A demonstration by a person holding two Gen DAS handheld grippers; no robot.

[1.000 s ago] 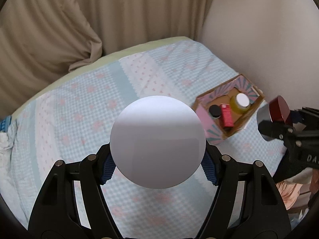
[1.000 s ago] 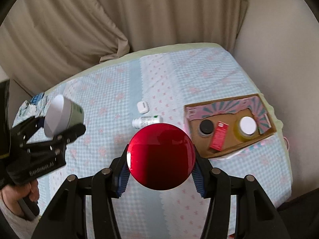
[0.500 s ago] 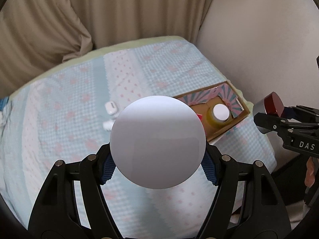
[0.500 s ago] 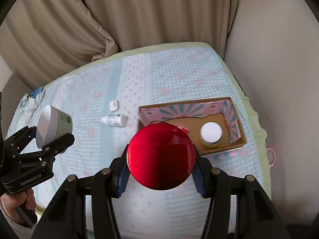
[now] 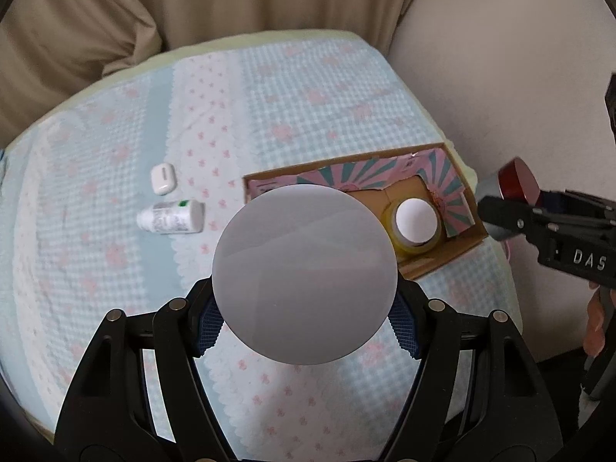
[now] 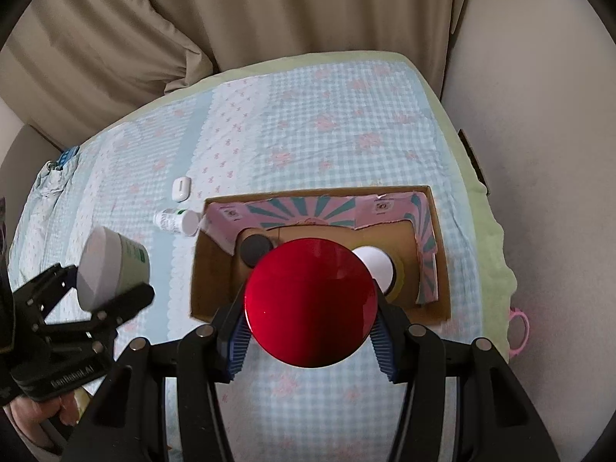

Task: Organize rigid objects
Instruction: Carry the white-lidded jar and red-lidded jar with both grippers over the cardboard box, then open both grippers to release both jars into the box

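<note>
My left gripper (image 5: 305,323) is shut on a white-lidded jar (image 5: 305,274), held above the bed; the jar's green-labelled side shows in the right wrist view (image 6: 111,267). My right gripper (image 6: 311,340) is shut on a red-lidded jar (image 6: 311,302), held above the front of the cardboard box (image 6: 215,254). The box lies on the bed (image 5: 308,88) with a yellow jar with a white lid (image 5: 416,220) and a black-lidded jar (image 6: 256,249) inside. A white bottle (image 5: 172,217) and a small white case (image 5: 162,178) lie on the bed left of the box.
Beige curtains (image 6: 238,11) hang behind the bed. A wall (image 6: 539,123) runs along its right side. A pink ring (image 6: 519,331) hangs at the bed's right edge. Crumpled cloth (image 6: 50,181) lies at the far left.
Both grippers have swung towards the box with their jars held. The box now sits closer and more central in both views; the bottle and case have come into the left view.
</note>
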